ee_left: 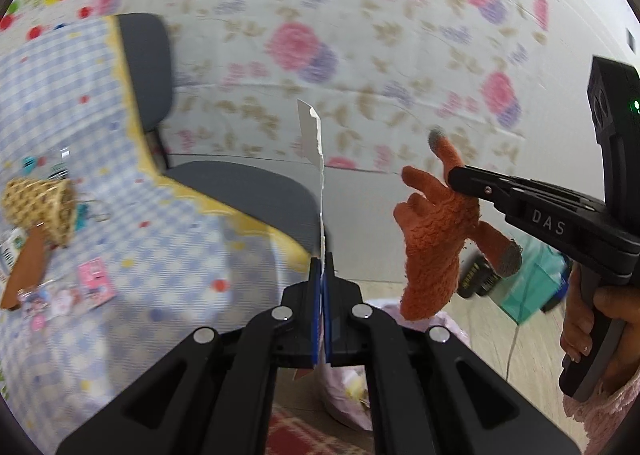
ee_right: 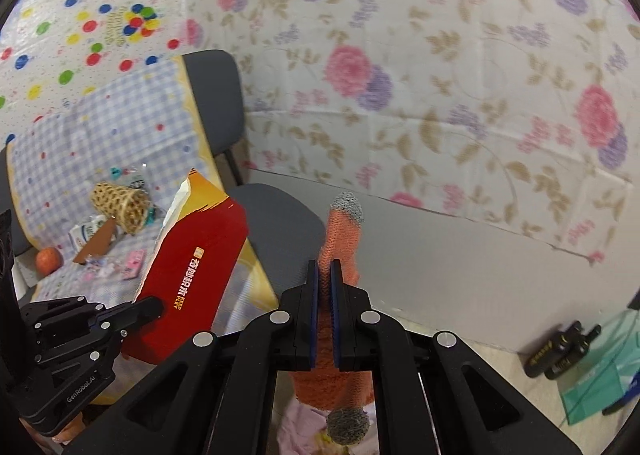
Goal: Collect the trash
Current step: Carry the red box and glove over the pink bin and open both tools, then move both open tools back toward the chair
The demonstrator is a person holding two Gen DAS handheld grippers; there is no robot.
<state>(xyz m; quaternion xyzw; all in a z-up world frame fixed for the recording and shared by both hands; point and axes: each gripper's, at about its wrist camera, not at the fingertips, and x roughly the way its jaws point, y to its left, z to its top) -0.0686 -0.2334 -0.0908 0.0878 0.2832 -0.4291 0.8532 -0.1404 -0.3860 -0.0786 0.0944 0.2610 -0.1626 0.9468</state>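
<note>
Grippers both clenched on loads. Left gripper pinches a torn red package; from its own camera the package shows edge-on as a thin white strip rising straight up between the blue pads. In the right wrist view the same package is a flat red sheet with a torn white top edge and yellow print, held near its lower corner.

Right gripper clamps an orange fuzzy glove with grey fingertips. The glove hangs from the jaws, fingers spread, cuff downward.

Landmark: grey chair. Both loads are held in the air in front of the chair seat, the glove to the right of the package and apart from it. Checked tablecloth lies left of the chair, with a woven basket tipped on its side, an orange fruit and small cards. A pink bag sits on the floor below both grippers.
</note>
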